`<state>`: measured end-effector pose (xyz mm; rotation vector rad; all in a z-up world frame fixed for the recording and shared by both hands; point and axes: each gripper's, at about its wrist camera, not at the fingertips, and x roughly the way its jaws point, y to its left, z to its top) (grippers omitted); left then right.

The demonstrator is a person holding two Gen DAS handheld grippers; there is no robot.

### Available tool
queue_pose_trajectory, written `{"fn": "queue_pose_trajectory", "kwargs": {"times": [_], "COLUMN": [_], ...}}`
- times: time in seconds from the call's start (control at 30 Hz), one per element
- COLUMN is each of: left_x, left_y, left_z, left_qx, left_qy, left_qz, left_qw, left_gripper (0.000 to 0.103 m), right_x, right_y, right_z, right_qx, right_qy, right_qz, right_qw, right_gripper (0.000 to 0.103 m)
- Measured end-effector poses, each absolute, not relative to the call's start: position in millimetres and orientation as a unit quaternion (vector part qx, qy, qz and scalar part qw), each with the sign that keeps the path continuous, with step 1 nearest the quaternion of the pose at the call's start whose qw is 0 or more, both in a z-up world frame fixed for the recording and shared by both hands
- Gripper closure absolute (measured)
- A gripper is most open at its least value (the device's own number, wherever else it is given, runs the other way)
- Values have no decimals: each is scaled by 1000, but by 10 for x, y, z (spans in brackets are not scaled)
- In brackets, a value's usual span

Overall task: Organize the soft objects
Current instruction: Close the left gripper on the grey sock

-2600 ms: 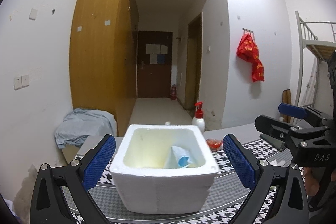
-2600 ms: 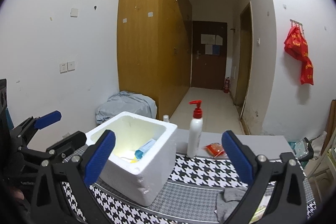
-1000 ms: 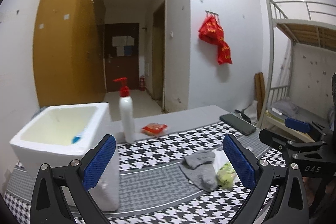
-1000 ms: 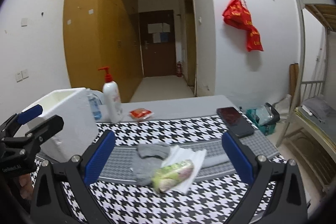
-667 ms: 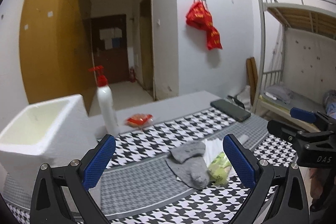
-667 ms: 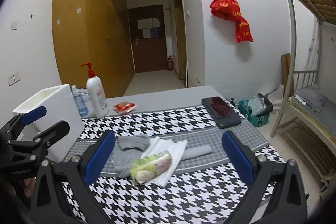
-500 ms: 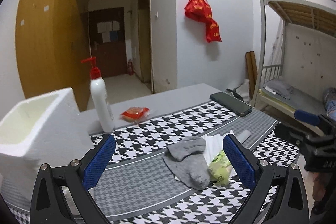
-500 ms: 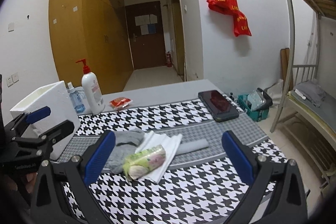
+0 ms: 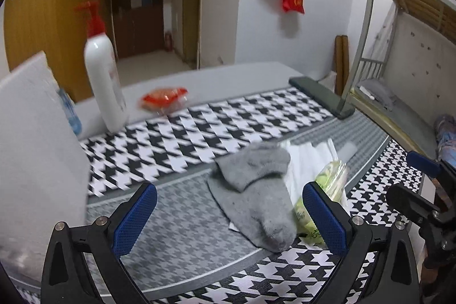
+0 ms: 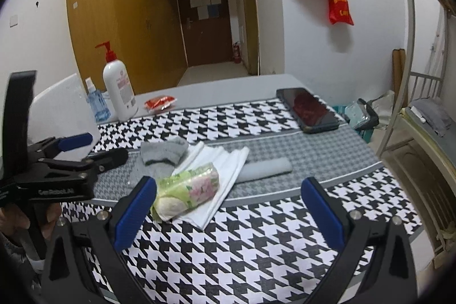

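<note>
A grey sock (image 9: 256,190) (image 10: 164,151) lies crumpled on the houndstooth cloth, partly over a folded white cloth (image 10: 225,170) (image 9: 307,158). A green tissue pack (image 10: 186,191) (image 9: 327,184) rests on that cloth. A second grey rolled sock (image 10: 265,168) lies just to its right. My left gripper (image 9: 228,218) is open, low over the table, with the sock's toe between its blue pads. My right gripper (image 10: 228,212) is open and empty, the tissue pack by its left fingertip. The white foam box (image 9: 34,147) (image 10: 59,110) stands at the left.
A white pump bottle (image 9: 102,76) (image 10: 118,93), a small blue bottle (image 10: 97,103) and a red packet (image 9: 164,100) (image 10: 159,103) sit at the back left. A dark phone (image 10: 307,110) (image 9: 322,101) lies at the back right. A bunk bed frame (image 10: 413,76) stands beyond the table's right edge.
Both grippers swung right from the foam box toward the sock pile and came lower and closer to it. Both stayed open.
</note>
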<state>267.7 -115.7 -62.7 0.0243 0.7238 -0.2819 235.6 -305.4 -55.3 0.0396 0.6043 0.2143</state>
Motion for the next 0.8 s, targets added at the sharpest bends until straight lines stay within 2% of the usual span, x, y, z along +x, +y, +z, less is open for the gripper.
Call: {"fn": "queue_pose_trajectory", "kwargs": {"times": [0.1, 0.17, 0.33, 0.43, 0.53, 0.63, 0.73, 0.8], "left_x": [2753, 2796, 2875, 2907, 2944, 2942, 2960, 2967], "left_y": [-1180, -1188, -1240, -1251, -1269, -1315, -1386, -1396], "left_z": [-746, -813, -917, -925, -953, -953, -972, -972], "left_qx": [7, 5, 7, 4, 4, 20, 36, 40], "left_qy": [374, 385, 413, 417, 425, 423, 423, 422], "left_qz": [-141, -141, -156, -156, -156, -159, -155, -150], "left_qw": [917, 912, 897, 896, 892, 892, 892, 893], "left_gripper": [1, 12, 27, 28, 33, 47, 52, 63], "right_x": [2395, 2415, 2458, 2476, 2509, 2536, 2571, 2582], "right_y": [-3049, -3049, -3042, -3031, -3011, -2981, -2940, -2917], "right_z": [-596, -622, -682, -688, -691, -689, -697, -712], "right_qx": [17, 15, 12, 10, 9, 9, 10, 8], "right_qy": [304, 310, 324, 325, 327, 324, 326, 330], "right_qz": [108, 110, 118, 125, 132, 146, 157, 163], "right_qw": [946, 944, 939, 937, 936, 934, 932, 930], "right_gripper": [0, 0, 0, 0, 0, 0, 0, 0]}}
